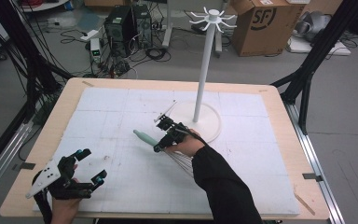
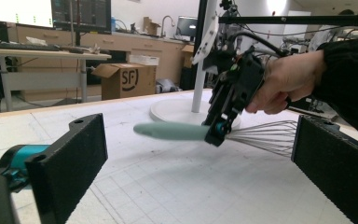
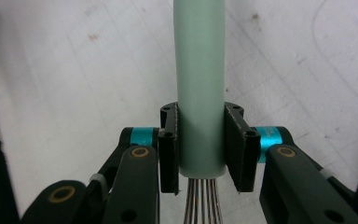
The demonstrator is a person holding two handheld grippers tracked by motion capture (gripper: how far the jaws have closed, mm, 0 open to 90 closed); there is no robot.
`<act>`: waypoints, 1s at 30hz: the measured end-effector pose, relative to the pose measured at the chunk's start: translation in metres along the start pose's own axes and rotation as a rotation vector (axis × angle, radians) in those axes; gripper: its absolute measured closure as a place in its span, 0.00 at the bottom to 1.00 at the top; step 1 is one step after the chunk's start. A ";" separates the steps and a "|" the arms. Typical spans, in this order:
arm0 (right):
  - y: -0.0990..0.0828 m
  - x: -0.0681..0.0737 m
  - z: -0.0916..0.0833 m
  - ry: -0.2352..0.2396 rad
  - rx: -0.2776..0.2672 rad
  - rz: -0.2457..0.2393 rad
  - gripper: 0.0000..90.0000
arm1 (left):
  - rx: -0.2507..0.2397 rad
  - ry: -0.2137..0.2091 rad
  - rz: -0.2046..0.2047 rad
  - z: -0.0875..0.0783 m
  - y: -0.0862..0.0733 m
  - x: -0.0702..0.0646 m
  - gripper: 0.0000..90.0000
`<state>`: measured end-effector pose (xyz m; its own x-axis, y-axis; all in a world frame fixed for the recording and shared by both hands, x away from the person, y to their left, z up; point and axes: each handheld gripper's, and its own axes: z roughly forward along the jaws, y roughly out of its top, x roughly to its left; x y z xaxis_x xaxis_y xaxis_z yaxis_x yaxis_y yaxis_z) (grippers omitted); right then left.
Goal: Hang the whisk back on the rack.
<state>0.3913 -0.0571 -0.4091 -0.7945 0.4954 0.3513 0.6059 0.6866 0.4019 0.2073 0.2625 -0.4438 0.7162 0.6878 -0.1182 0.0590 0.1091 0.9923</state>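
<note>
Tongs on the left (image 1: 89,166) rest low at the near left corner of the counter (image 1: 51,140), spread wide with nothing between the two black pads, the grey three-cornered plate on top tilted outward and the left hand (image 1: 64,207) wrapped around the body from below. From their own camera the two pads (image 2: 70,163) stand far apart, framing the scene ahead.

Toward the middle, the whisk (image 1: 145,137) is held off the white mat (image 1: 121,107): its pale green handle points left and slightly away, while its wire loops (image 2: 270,136) trail back under the right hand (image 1: 186,144).

Right tongs (image 1: 161,145) are pinching the handle close to where the wires leave it; in the right gripper view both pads (image 3: 168,151) press flat on either side of the green shaft. The right forearm, in a dark sleeve (image 1: 223,186), reaches in diagonally from the bottom edge, wrist bent leftward.

Farther right and behind stands a white rack (image 1: 208,70) on a round base.
</note>
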 end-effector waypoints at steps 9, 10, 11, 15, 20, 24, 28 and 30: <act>-0.012 0.000 -0.044 0.044 -0.172 0.001 0.77 | 0.000 0.002 -0.003 0.001 -0.001 0.000 0.04; -0.012 0.000 -0.044 0.044 -0.172 0.001 0.77 | -0.001 0.004 -0.003 0.001 -0.001 0.000 0.04; -0.017 -0.001 -0.056 0.035 -0.213 0.003 0.77 | 0.001 0.003 -0.001 0.001 -0.001 0.000 0.04; -0.024 -0.003 -0.076 0.004 -0.255 0.017 0.77 | 0.002 0.000 -0.001 0.001 -0.001 -0.001 0.04; -0.037 -0.005 -0.115 -0.028 -0.349 0.015 0.77 | 0.008 0.002 0.005 0.002 -0.001 -0.001 0.04; -0.047 -0.004 -0.141 -0.052 -0.407 0.027 0.77 | 0.012 0.005 0.005 0.002 -0.002 -0.001 0.04; -0.059 -0.004 -0.168 -0.064 -0.471 0.042 0.77 | 0.011 0.003 0.002 0.002 -0.002 -0.001 0.04; -0.061 -0.003 -0.173 -0.062 -0.484 0.043 0.77 | 0.012 0.000 0.001 0.003 -0.002 -0.001 0.04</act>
<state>0.3645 -0.1925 -0.2886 -0.7604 0.5587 0.3313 0.5765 0.3456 0.7404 0.2084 0.2598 -0.4458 0.7166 0.6877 -0.1169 0.0664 0.0996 0.9928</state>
